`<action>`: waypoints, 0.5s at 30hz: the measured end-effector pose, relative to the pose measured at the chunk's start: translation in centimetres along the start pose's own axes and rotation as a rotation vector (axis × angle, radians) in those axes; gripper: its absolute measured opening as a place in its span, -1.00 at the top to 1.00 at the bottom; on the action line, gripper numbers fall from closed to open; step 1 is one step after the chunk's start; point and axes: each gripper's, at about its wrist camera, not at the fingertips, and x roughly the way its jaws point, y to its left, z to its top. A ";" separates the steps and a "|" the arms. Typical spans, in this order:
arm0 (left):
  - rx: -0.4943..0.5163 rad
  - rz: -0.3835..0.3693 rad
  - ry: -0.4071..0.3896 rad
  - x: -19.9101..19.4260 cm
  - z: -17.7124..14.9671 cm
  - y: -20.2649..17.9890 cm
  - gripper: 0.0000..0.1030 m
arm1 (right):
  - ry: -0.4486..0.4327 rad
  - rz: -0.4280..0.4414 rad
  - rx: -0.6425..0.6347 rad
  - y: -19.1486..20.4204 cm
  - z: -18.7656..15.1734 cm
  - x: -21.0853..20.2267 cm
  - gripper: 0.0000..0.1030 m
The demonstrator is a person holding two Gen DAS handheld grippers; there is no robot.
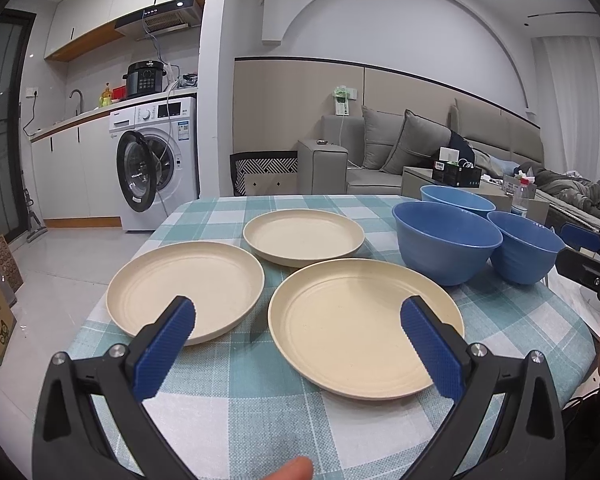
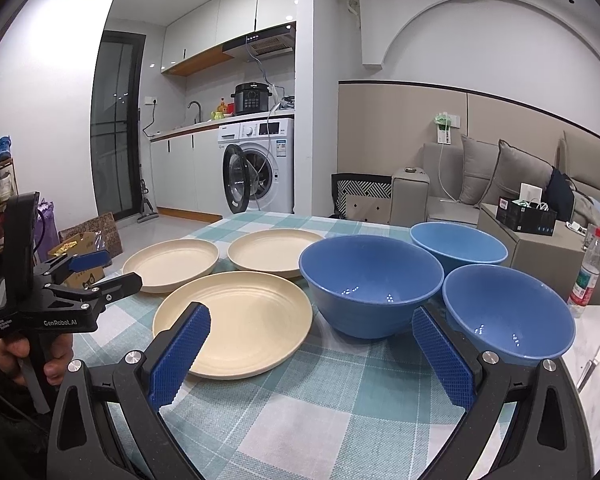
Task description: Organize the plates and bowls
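The left gripper (image 1: 298,332) hovers low over the near edge of the tabletop (image 1: 236,408), fingers spread wide and holding nothing; the nearest plate (image 1: 356,324) lies just ahead, partly between them. The right gripper (image 2: 312,344), equally wide and empty, faces the large bowl (image 2: 370,280), with a second bowl (image 2: 508,312) to its right. Beyond lie two more plates (image 1: 184,284) (image 1: 303,236) and the far bowl (image 2: 458,246). All six dishes sit empty and unstacked.

right tool (image 1: 580,256) cut off at edge, far bowl (image 1: 456,200) partly hidden
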 end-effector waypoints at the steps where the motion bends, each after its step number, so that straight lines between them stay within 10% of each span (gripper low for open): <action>1: -0.004 0.001 0.002 0.0 0.1 0.0 -1.00 | 0.002 0.003 0.003 0.0 0.1 0.0 -1.00; 15: -0.019 0.040 0.028 1.0 2.8 0.8 -1.00 | 0.068 0.055 -0.005 0.1 3.4 0.9 -1.00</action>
